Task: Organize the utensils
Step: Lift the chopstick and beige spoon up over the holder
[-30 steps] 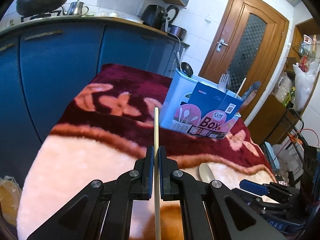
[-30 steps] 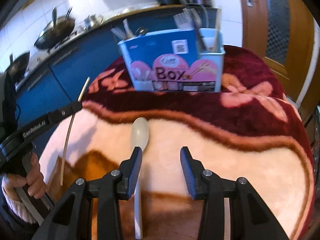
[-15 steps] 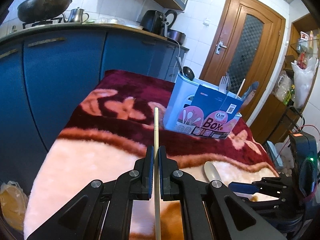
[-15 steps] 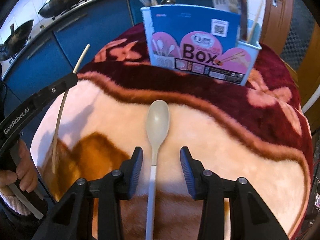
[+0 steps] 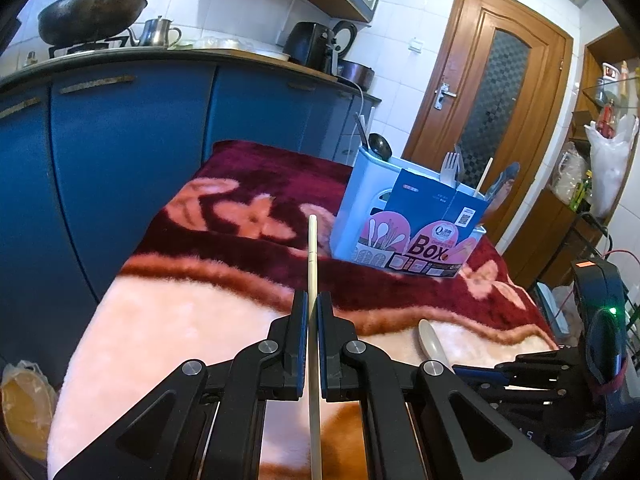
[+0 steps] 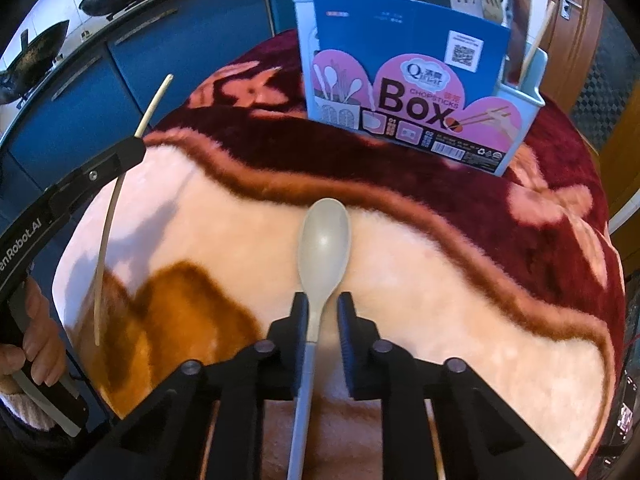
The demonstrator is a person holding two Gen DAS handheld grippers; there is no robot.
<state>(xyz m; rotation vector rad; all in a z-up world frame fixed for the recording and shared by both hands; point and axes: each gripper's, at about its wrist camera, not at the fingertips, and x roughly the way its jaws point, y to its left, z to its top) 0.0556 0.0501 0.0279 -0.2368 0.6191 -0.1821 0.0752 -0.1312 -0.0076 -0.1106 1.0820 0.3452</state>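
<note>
Right gripper is closing around the grey spoon lying on the blanket, with a gap showing on one side. Left gripper pinches a chopstick. I'm worried the spoon's thin neck twists out before reaching the utensil box.

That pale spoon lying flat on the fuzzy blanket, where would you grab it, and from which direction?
Probably at the thin neck just below the bowl, coming from above. The spoon lies flat on the blanket, handle pointing toward the right tool, and the neck is far narrower than the bowl. The tool's jaws already straddle that spot, one on each side, and are closing.
</note>
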